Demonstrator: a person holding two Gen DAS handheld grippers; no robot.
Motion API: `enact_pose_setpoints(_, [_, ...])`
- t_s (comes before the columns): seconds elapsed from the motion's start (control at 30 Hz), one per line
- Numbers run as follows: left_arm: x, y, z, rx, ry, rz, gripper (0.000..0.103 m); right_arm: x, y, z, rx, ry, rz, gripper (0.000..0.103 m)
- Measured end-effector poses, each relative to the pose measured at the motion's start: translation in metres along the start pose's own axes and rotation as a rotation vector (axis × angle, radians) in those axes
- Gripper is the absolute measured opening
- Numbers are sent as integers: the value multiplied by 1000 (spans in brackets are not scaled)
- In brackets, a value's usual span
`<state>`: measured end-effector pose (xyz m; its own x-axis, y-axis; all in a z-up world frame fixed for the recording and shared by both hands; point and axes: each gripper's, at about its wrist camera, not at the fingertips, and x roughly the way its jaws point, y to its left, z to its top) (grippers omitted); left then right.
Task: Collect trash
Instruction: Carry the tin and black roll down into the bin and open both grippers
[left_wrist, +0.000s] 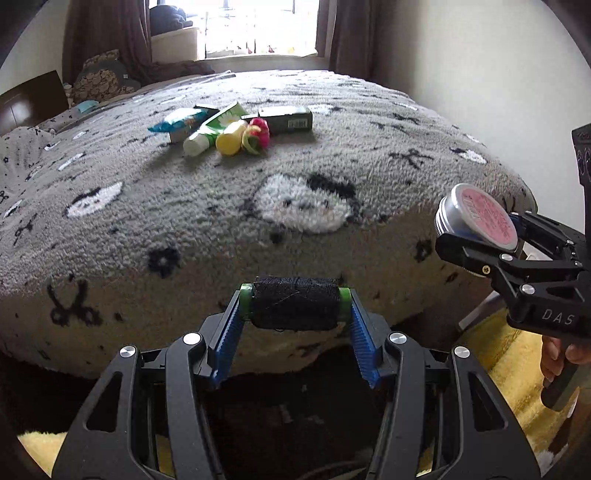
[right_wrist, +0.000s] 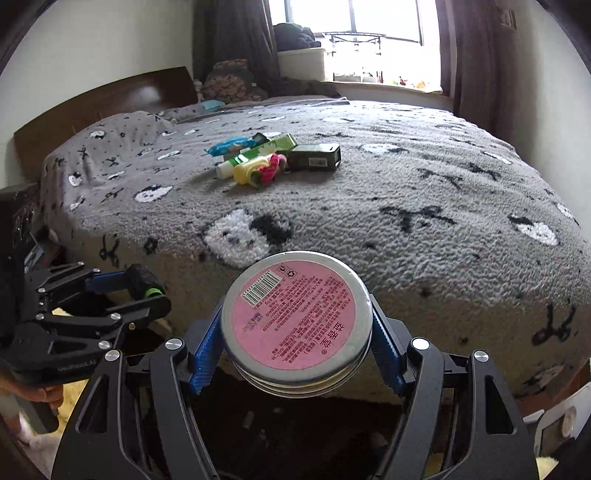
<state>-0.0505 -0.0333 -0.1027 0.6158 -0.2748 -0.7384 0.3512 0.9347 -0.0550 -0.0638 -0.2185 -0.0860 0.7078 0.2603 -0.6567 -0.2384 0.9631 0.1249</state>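
A bedroom, with a wide bed (right_wrist: 424, 206) under a fuzzy grey blanket and a bright window behind it. I have both tools out over the near edge of the bed. My left gripper (left_wrist: 295, 304) is clamped endwise on a spool of black thread (left_wrist: 294, 302), its green rims against the blue pads. My right gripper (right_wrist: 297, 325) is closed around a round tin (right_wrist: 295, 317) with a pink label, gripped across its rim. More trash lies in a pile (right_wrist: 273, 158) mid-bed, well apart from both tools: a blue packet, a green tube, a yellow bottle, something pink and a dark box.

I see no bin in either view, so I cannot tell where these go. The tin worries me most: smooth metal, held only at two points on its edge, it could twist or slide out if I tilt my wrist sharply. The spool could roll free if my squeeze eases.
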Motion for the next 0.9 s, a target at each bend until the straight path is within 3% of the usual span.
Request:
enact_pose_setpoints(0.23, [41, 5, -41, -15, 137, 3, 51, 31, 6, -25, 38, 116, 27, 71])
enact_pose_setpoints(0.9, [111, 17, -99, -63, 438, -94, 51, 120, 8, -97, 168, 473, 116, 71])
